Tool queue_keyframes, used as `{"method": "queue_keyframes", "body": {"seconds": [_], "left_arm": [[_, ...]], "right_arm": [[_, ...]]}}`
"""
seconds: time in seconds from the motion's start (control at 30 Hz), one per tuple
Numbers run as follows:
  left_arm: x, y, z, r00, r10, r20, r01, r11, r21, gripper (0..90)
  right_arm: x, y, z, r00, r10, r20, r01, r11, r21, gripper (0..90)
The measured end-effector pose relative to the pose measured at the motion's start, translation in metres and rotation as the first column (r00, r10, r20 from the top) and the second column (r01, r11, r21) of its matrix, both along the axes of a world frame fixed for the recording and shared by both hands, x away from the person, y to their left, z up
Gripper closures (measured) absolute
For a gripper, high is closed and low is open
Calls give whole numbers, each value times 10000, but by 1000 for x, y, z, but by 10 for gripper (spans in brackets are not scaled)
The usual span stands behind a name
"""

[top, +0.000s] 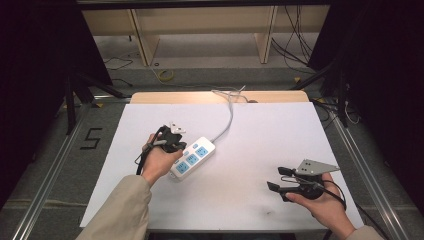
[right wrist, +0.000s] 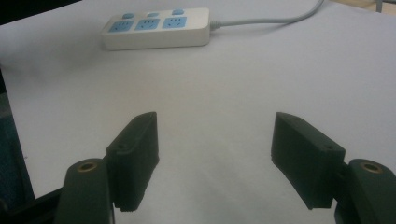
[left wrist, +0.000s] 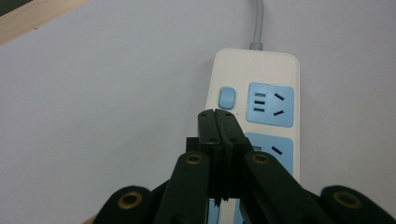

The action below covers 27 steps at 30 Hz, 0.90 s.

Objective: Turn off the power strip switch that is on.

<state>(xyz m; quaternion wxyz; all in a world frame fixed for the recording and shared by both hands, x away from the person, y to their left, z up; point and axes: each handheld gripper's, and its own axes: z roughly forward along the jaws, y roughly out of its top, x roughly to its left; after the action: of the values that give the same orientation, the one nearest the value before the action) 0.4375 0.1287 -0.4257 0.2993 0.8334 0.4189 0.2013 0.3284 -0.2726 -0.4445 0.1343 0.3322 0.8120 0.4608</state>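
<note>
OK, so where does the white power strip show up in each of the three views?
High view: power strip left of centre on the white table, at the left tool.
Left gripper view: right of centre, running top to bottom, beyond the shut jaws.
Right gripper view: top left, lying sideways.
Shared landmark: its grey cable, leaving one end.

power strip [top: 193, 157] | white body, three blue outlets, small blue switches along one long edge | lying flat, face up, set diagonally on white table sheet, left of centre | grey cord [top: 227, 120] runs from far end off back edge
</note>
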Motion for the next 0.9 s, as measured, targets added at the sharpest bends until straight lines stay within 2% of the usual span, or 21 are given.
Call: {"method": "queue_keyframes", "body": {"seconds": [0.9], "left_arm": [[12,-8,-11,9978,-228,-627,261,9983,513,898]], "right_arm": [[0,0,0,10000,10,9,-10,10000,5,326]]}}
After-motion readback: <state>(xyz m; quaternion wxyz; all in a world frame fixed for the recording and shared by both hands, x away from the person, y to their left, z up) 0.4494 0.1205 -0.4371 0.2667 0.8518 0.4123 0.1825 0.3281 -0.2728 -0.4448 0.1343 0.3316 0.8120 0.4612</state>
